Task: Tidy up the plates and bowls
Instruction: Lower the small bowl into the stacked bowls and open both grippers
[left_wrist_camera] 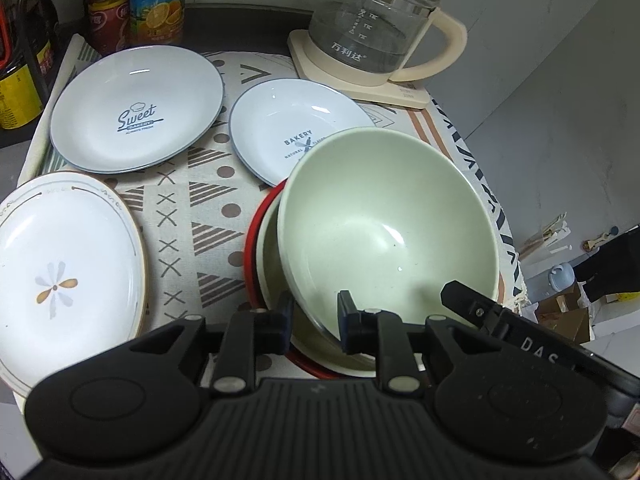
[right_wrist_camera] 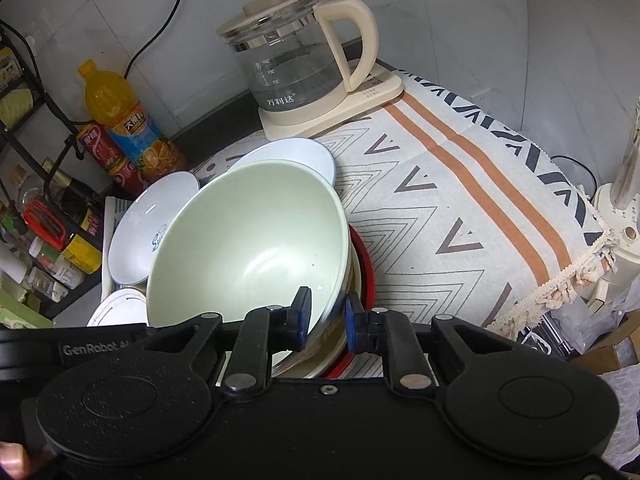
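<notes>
Both the left gripper (left_wrist_camera: 314,322) and right gripper (right_wrist_camera: 328,320) clamp their jaws on the green bowl's (left_wrist_camera: 384,216) rim, tablecloth (right_wrist_camera: 440,208) rightward bare.

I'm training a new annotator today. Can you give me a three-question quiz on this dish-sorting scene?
1. True or false: both grippers clamp the rim of the green bowl.
2. What lies directly under that bowl? A) a red-rimmed dish B) the kettle C) the Sweet plate
3. Which word is printed on the smaller blue-rimmed plate?

Key:
1. True: the left gripper and right gripper each pinch its rim.
2. A, the red-rimmed dish.
3. BAKERY.
</notes>
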Action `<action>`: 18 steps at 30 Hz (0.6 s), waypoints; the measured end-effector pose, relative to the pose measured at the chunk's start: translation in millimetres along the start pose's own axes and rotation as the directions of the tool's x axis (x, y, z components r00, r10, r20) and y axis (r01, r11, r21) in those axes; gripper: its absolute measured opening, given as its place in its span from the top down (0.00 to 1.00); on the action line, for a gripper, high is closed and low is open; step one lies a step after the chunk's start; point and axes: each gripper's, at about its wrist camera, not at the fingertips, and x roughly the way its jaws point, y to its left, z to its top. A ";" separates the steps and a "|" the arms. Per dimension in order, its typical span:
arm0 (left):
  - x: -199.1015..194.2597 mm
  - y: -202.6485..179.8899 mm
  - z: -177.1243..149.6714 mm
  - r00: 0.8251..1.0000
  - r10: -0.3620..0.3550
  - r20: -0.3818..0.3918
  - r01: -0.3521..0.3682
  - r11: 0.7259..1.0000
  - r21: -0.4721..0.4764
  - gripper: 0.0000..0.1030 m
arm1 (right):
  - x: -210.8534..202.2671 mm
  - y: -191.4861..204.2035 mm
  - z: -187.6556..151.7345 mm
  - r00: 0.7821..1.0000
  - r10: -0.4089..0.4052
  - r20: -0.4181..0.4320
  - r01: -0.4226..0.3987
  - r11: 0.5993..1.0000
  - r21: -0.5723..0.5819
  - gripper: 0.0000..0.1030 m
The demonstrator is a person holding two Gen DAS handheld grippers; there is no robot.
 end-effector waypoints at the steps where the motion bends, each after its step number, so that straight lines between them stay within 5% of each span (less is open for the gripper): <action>1: -0.7 -0.3 0.6 1.000 0.005 -0.002 -0.005 1.000 0.005 0.79 | 1.6 0.4 0.4 1.000 -0.002 -0.004 0.002 1.000 -0.001 0.84; 9: -2.0 -1.4 2.6 0.999 0.043 -0.023 -0.042 0.999 0.013 0.70 | 3.8 1.9 4.9 1.000 -0.027 -0.004 0.027 0.999 -0.022 0.83; 13: -7.4 -1.1 3.1 0.998 0.064 0.015 -0.064 0.998 0.019 0.56 | -0.8 -2.3 6.9 1.000 0.000 0.003 0.000 1.000 -0.017 0.81; 18: -13.8 -0.8 5.4 0.996 0.083 0.041 -0.083 0.997 0.006 0.51 | -12.5 -2.5 8.7 0.999 0.020 0.030 -0.019 1.000 -0.021 0.74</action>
